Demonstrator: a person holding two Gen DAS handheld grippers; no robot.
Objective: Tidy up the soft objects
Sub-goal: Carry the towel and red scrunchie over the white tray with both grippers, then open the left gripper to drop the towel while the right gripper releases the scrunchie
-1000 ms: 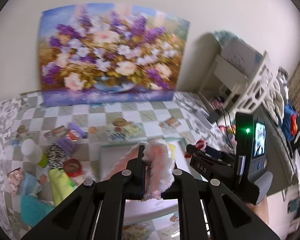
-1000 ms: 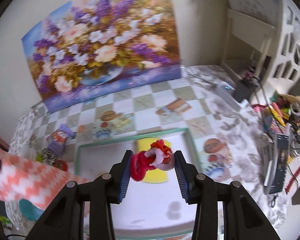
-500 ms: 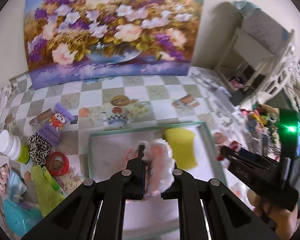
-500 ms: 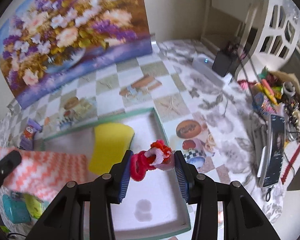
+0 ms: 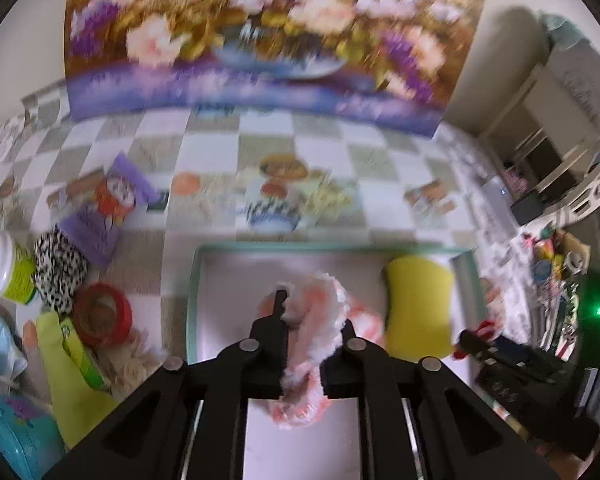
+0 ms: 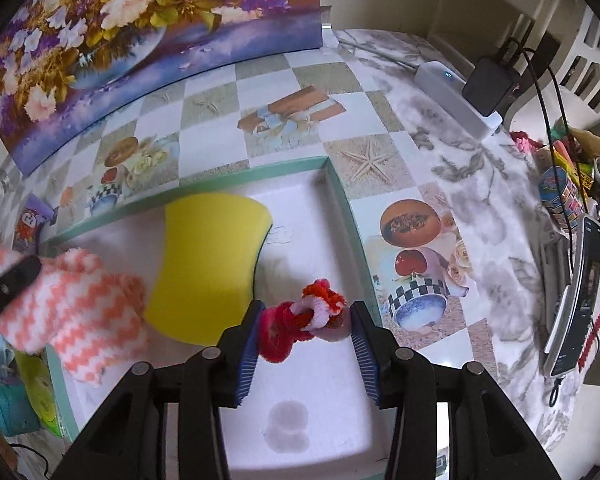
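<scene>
My left gripper (image 5: 312, 312) is shut on a fluffy orange-and-white zigzag cloth (image 5: 320, 320), held over the white tray with a green rim (image 5: 332, 246); the cloth also shows in the right wrist view (image 6: 72, 300). My right gripper (image 6: 306, 316) is shut on a bundle of red and pink fuzzy hair ties (image 6: 300, 320), low over the tray's (image 6: 348, 216) right part. A yellow sponge (image 6: 208, 264) lies in the tray between both; it also shows in the left wrist view (image 5: 418, 308).
Left of the tray lie a red tape roll (image 5: 102, 314), a black-and-white spotted item (image 5: 60, 270), a purple snack packet (image 5: 108, 208), a white bottle (image 5: 0, 264) and a yellow-green glove (image 5: 72, 376). A phone (image 6: 580, 292) and clutter sit right. A flower painting (image 6: 120, 32) stands behind.
Both grippers have moved forward and down toward the tray with their loads. The cloth now hangs lower, beside the sponge. The hair ties are closer to the tray's right wall.
</scene>
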